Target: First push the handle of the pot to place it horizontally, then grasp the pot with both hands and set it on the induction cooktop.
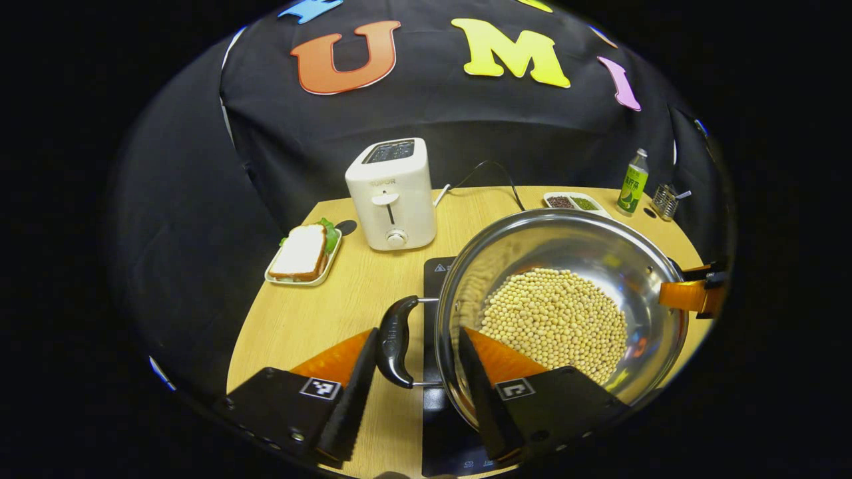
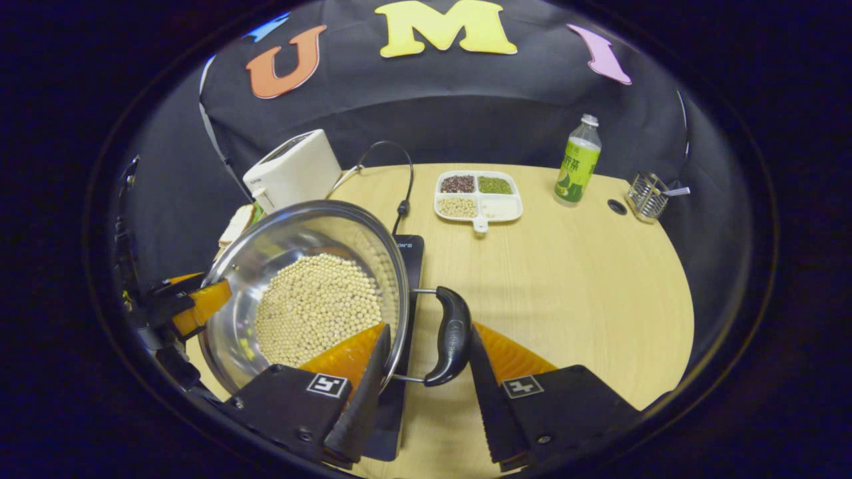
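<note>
Nearest your left gripper (image 1: 414,399), the two fingers stand spread with the pot's left handle (image 1: 395,340) between them, one finger outside the handle and the other inside the rim over the soybeans (image 1: 556,320); neither pad visibly presses on the handle. Your right gripper (image 2: 426,392) mirrors this, fingers apart around the right handle (image 2: 451,336), its inner finger crossing the pot wall. The pot (image 2: 303,279), a shiny steel pan with both black handles lying level, sits over the black induction cooktop (image 2: 407,266) on the wooden table (image 2: 586,279); whether its base rests fully on the glass or hovers just above cannot be told. Judged from this, you are at the set-down or release stage: keep both grippers at equal height so the beans do not slide, centre the base on the cooktop, and draw each gripper straight back without snagging the handle loops. Farther off stand the white toaster (image 1: 393,193) and the sandwich on its tray (image 1: 303,254), then the divided dish of grains (image 2: 478,194), the green bottle (image 2: 576,166) and the wire holder (image 2: 647,195) near the far edge.
</note>
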`<act>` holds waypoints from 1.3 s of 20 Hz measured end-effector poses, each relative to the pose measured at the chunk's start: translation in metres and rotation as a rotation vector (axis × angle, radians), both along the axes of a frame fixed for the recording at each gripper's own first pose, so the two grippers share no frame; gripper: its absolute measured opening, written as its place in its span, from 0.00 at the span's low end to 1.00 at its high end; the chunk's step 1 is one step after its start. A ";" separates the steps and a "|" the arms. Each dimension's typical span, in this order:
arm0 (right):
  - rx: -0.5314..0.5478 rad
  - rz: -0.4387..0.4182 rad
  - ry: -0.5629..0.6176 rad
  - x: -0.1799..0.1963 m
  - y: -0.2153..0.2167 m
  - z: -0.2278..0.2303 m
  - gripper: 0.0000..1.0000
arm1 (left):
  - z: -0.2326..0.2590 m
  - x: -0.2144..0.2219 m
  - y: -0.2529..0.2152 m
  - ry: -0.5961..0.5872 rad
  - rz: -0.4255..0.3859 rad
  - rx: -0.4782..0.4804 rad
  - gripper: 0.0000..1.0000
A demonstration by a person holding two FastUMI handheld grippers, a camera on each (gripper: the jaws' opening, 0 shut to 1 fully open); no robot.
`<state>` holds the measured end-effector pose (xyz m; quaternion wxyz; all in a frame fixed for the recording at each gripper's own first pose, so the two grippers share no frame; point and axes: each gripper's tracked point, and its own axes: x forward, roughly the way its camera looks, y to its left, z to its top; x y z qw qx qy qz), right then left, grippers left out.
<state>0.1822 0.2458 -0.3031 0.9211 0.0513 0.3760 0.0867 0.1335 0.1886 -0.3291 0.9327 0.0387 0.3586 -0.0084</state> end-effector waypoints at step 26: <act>-0.095 0.042 -0.347 -0.032 -0.054 0.109 0.89 | 0.144 -0.039 -0.029 -0.329 0.053 0.053 0.97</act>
